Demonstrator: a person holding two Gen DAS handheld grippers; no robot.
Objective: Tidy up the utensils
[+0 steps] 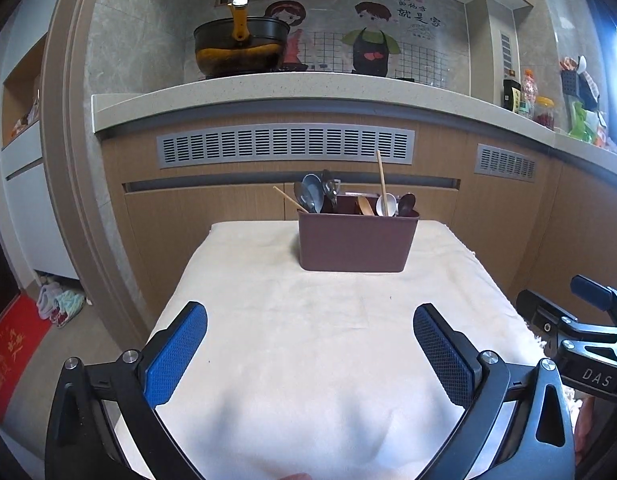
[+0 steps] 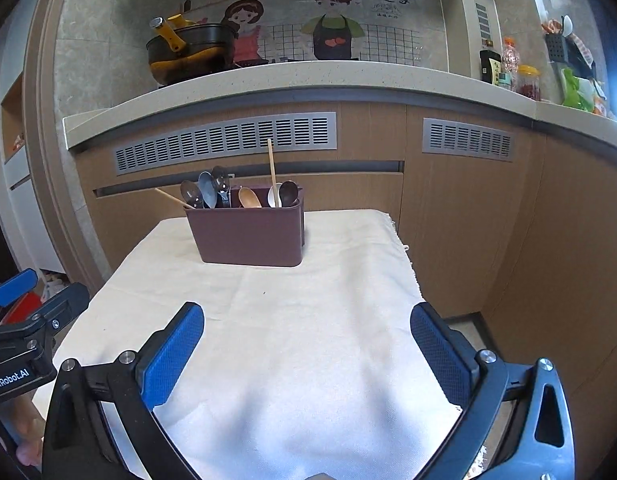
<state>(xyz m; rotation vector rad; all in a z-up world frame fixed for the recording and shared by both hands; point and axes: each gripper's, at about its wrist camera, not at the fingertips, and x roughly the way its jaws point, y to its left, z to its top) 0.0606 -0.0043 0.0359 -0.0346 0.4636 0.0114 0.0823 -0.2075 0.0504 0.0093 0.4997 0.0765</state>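
Observation:
A dark red utensil holder [image 1: 354, 242] [image 2: 248, 236] stands at the far end of a small table under a cream cloth [image 1: 308, 340] [image 2: 292, 344]. Metal spoons [image 1: 310, 196] [image 2: 204, 194], a wooden spoon [image 2: 249, 198], a white spoon [image 1: 386, 205], a dark spoon [image 2: 288, 192] and chopsticks [image 1: 382, 180] [image 2: 272, 168] stick out of it. My left gripper [image 1: 310, 320] hovers open over the near cloth, nothing between its blue pads. My right gripper [image 2: 307, 320] stands open likewise, to the right of the left one. Both are well short of the holder.
Behind the table runs a kitchen counter [image 1: 268, 88] with wooden cabinet fronts and vent grilles. A black and yellow pan [image 1: 240, 46] sits on the counter; bottles and jars [image 1: 528, 96] stand at its right. A red mat [image 1: 12, 352] lies on the floor at left.

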